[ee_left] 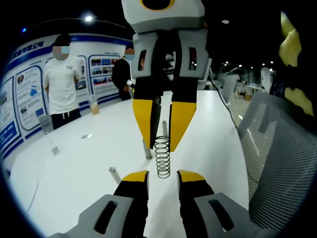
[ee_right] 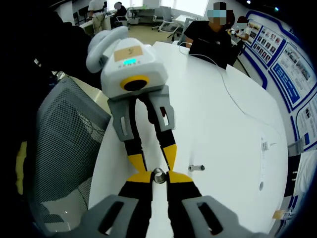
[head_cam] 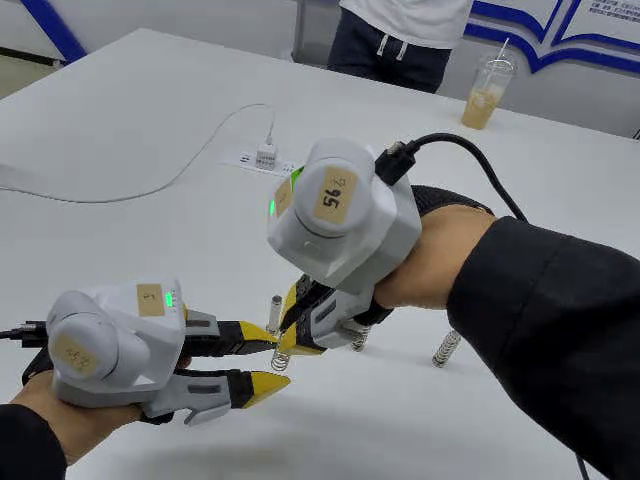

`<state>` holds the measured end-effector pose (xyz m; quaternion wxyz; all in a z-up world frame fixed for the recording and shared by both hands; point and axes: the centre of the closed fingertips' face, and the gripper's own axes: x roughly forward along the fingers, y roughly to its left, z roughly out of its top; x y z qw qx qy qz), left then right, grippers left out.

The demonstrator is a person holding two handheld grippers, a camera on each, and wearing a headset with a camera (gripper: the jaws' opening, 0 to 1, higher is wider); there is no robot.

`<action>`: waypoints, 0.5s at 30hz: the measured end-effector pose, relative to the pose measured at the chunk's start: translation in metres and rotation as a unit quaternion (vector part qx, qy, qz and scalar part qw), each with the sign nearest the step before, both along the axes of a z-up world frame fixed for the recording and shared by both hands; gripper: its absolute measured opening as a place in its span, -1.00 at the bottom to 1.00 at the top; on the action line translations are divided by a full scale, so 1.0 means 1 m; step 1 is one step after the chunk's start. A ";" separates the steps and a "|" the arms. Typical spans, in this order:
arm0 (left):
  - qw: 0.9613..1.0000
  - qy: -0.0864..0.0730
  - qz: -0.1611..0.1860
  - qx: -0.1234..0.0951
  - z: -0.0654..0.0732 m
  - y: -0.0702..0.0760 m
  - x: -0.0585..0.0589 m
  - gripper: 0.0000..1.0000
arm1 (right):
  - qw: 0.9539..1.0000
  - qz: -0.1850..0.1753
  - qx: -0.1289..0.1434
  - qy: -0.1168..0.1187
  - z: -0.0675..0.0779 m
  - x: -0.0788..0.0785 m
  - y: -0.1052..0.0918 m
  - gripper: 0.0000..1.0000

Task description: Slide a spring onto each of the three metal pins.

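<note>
Jaws of the left gripper [ee_left: 163, 176] are seen spread apart. The lower end of the held spring [ee_left: 162, 157] lies between their yellow tips, and a gap shows on each side, so nothing is gripped by them.

Left of the held spring, a broad bare stretch of the white table [head_cam: 120, 110] lies open, crossed well away by a thin cable [head_cam: 180, 170]. In the left gripper view, a short pin [ee_left: 114, 173] stands alone left of the held spring. A second pin [ee_left: 146, 149] stands nearer to it, partly hidden by a yellow finger. A third pin [ee_left: 165, 129] stands upright just behind the held spring, seen between the fingers above it.

The held spring is pinched by its upper coils between the closed jaws of the right gripper [head_cam: 292, 335], which reaches down from above and faces the left gripper tip to tip.

Right of the held spring, two loose springs [head_cam: 360, 338] [head_cam: 445, 347] lie on the table, the nearer one partly hidden behind the right gripper. Further right in the left gripper view, the table edge is met by a mesh chair [ee_left: 282, 163].
</note>
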<state>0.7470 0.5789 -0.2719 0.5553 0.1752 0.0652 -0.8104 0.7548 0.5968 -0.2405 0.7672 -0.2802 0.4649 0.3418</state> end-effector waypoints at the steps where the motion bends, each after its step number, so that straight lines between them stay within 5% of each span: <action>1: 1.000 0.001 0.005 0.001 0.000 0.001 0.002 -0.51 | 1.000 -0.002 0.000 0.000 0.000 0.001 -0.002 -0.77; 15: 0.999 0.019 0.049 0.001 0.001 0.007 0.022 -0.18 | 1.000 -0.018 -0.008 -0.010 0.009 0.014 -0.019 -0.77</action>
